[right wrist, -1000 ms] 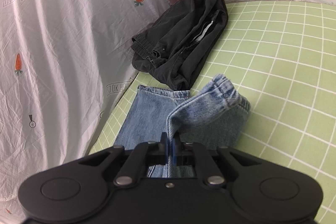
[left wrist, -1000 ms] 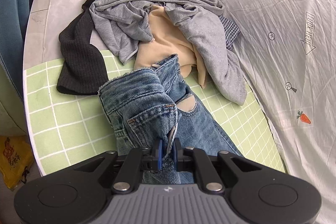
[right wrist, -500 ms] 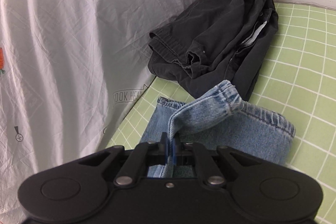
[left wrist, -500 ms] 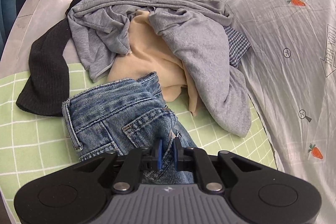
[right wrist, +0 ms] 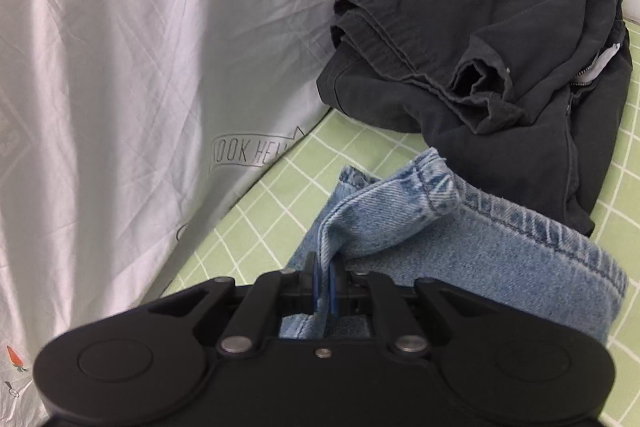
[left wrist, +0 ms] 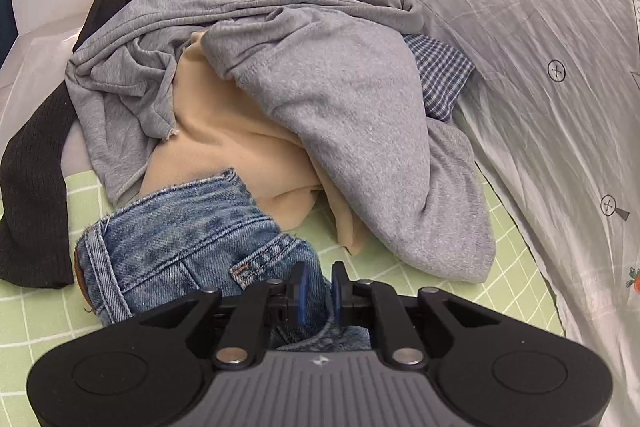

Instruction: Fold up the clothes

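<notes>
Both grippers are pinching the jeans point(left wrist: 180, 239) lying on the green checked mat point(left wrist: 36, 311): left gripper point(left wrist: 318, 291) at the waist end beside the clothes pile point(left wrist: 320, 99), right gripper point(right wrist: 323, 281) clamping a hem fold; the white sheet point(right wrist: 120, 67) is reading "LOOK HE"

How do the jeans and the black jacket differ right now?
The jeans are light blue denim; the black jacket is dark with a zipper. The jeans are pinched in the right gripper and left gripper; the jacket lies untouched, bunched near the wall. Both rest on the green checked mat.
</notes>
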### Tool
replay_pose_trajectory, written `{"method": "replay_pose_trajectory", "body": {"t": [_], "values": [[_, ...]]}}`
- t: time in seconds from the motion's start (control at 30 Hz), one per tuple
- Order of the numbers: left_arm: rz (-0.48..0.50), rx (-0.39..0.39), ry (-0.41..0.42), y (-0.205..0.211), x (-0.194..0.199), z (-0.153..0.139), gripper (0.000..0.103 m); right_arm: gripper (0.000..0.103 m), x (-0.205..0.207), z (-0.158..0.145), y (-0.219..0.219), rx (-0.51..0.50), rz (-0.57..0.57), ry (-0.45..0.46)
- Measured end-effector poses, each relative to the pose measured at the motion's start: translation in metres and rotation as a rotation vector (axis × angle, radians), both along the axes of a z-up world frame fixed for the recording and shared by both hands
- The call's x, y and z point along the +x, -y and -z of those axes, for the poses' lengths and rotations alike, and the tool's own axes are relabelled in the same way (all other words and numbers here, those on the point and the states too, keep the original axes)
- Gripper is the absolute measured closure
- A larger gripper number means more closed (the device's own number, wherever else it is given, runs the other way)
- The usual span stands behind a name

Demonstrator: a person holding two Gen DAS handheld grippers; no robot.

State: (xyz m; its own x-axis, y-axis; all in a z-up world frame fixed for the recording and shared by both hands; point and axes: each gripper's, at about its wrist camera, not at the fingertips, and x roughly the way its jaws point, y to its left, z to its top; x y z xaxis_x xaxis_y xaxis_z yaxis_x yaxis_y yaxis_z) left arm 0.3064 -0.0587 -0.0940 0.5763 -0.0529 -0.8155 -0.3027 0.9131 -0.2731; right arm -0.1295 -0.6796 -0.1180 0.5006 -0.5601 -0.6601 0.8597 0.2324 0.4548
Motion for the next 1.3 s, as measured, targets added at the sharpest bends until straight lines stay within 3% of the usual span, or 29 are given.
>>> {"method": "replay_pose_trajectory", "body": {"t": [0.03, 0.07, 0.13, 0.27, 0.4, 0.5, 0.57, 0.63, 0.77, 0.9, 1.07, 1.2, 1.3], "values": [[0.01, 0.039, 0.016, 0.004, 0.0, -0.001, 0.088, 0.082, 0.004, 0.001, -0.003, -0.004, -0.014, -0.019], [0.04, 0.083, 0.03, 0.009, -0.002, -0.003, 0.083, 0.055, 0.007, 0.003, -0.006, -0.008, -0.028, -0.038], [0.101, 0.148, 0.064, 0.017, -0.009, -0.011, 0.073, 0.034, 0.014, 0.006, -0.011, -0.017, -0.057, -0.077], [0.239, 0.188, 0.102, 0.033, -0.035, -0.023, 0.066, 0.027, 0.028, 0.011, -0.022, -0.033, -0.114, -0.154], [0.54, 0.231, 0.056, 0.077, -0.074, -0.016, 0.056, 0.027, 0.041, 0.015, -0.065, -0.107, -0.291, -0.273], [0.785, 0.225, -0.008, 0.118, -0.112, 0.008, 0.056, 0.034, 0.052, 0.023, -0.098, -0.152, -0.426, -0.357], [0.914, 0.241, -0.057, 0.145, -0.132, 0.025, 0.056, 0.042, 0.061, 0.03, -0.113, -0.16, -0.498, -0.385], [1.001, 0.256, -0.066, 0.165, -0.148, 0.037, 0.056, 0.042, 0.07, 0.036, -0.127, -0.167, -0.571, -0.414], [0.994, 0.309, -0.077, 0.202, -0.157, 0.057, 0.042, 0.042, 0.088, 0.043, -0.135, -0.172, -0.652, -0.43], [0.999, 0.271, -0.112, 0.226, -0.143, 0.066, 0.037, 0.035, 0.11, 0.046, -0.129, -0.189, -0.69, -0.441], [0.955, 0.276, -0.072, 0.246, -0.116, 0.069, 0.033, 0.028, 0.139, 0.048, -0.108, -0.204, -0.706, -0.431], [0.901, 0.252, -0.039, 0.256, -0.089, 0.072, 0.027, 0.013, 0.163, 0.052, -0.09, -0.209, -0.702, -0.418], [0.898, 0.291, -0.037, 0.267, -0.075, 0.075, 0.02, 0.003, 0.177, 0.056, -0.079, -0.211, -0.685, -0.418]]}}
